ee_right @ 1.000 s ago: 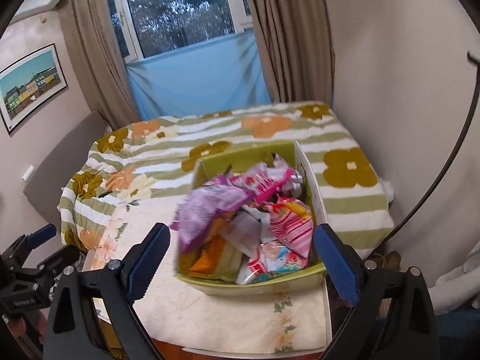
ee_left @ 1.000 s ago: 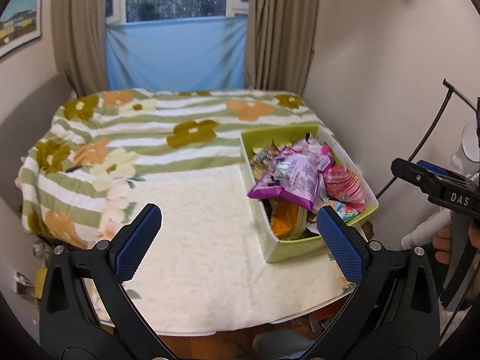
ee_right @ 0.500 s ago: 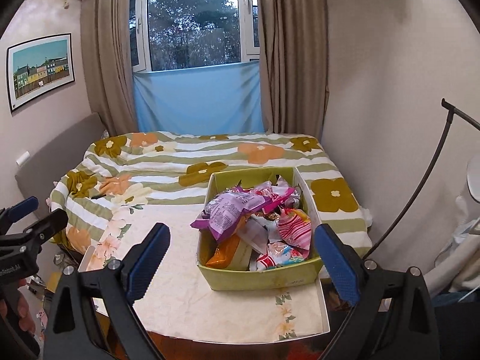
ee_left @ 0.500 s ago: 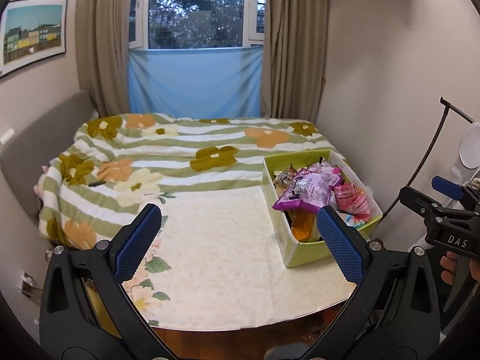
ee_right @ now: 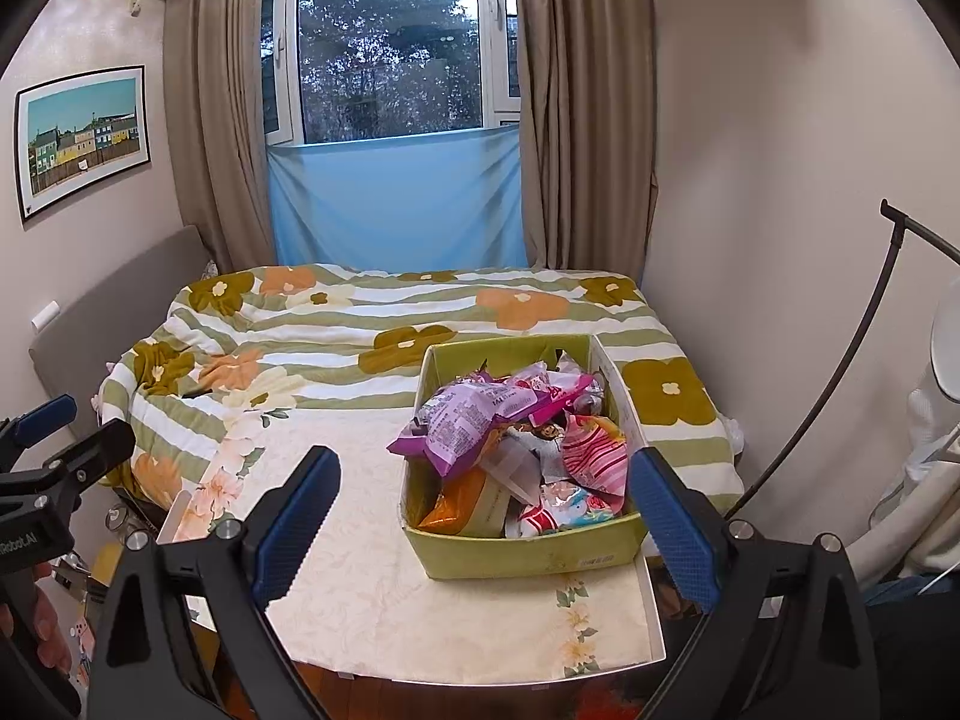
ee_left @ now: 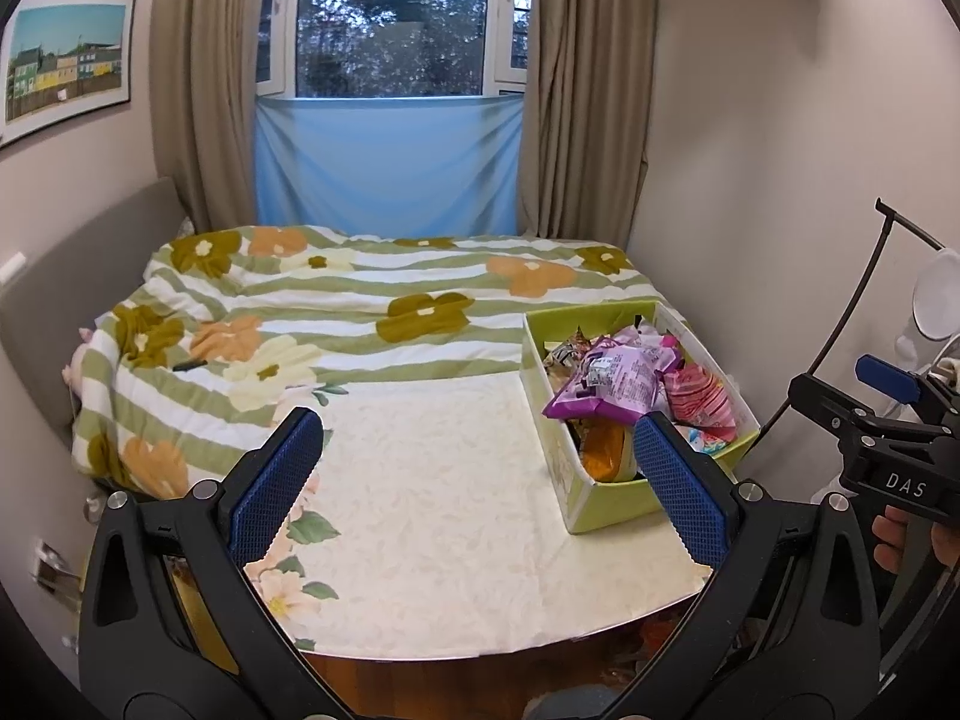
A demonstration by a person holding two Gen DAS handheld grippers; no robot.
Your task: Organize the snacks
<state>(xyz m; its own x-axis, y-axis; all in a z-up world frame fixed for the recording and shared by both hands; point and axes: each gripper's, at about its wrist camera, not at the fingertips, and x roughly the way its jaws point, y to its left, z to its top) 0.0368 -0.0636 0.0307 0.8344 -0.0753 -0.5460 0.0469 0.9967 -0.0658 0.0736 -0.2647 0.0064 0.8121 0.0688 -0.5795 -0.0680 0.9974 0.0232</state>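
A yellow-green box (ee_right: 522, 555) full of snack packets stands on the right part of a cream floral table (ee_right: 372, 564). A purple packet (ee_right: 465, 423) lies on top, with a pink striped packet (ee_right: 594, 450) and an orange one (ee_right: 453, 501) beside it. The box also shows in the left wrist view (ee_left: 618, 495), with the purple packet (ee_left: 618, 387) on top. My left gripper (ee_left: 480, 480) is open and empty, held back over the table's near edge. My right gripper (ee_right: 486, 516) is open and empty, held back in front of the box.
A bed with a green striped flower quilt (ee_left: 360, 312) lies behind the table. A wall (ee_right: 780, 180) is close on the right, with a black curved stand (ee_right: 864, 330) and a white appliance (ee_right: 942, 360). The window with curtains (ee_left: 390, 60) is at the back.
Both grippers have pulled back and risen from the table, so the box and bed look smaller and more of the room shows. Both jaws stayed open.
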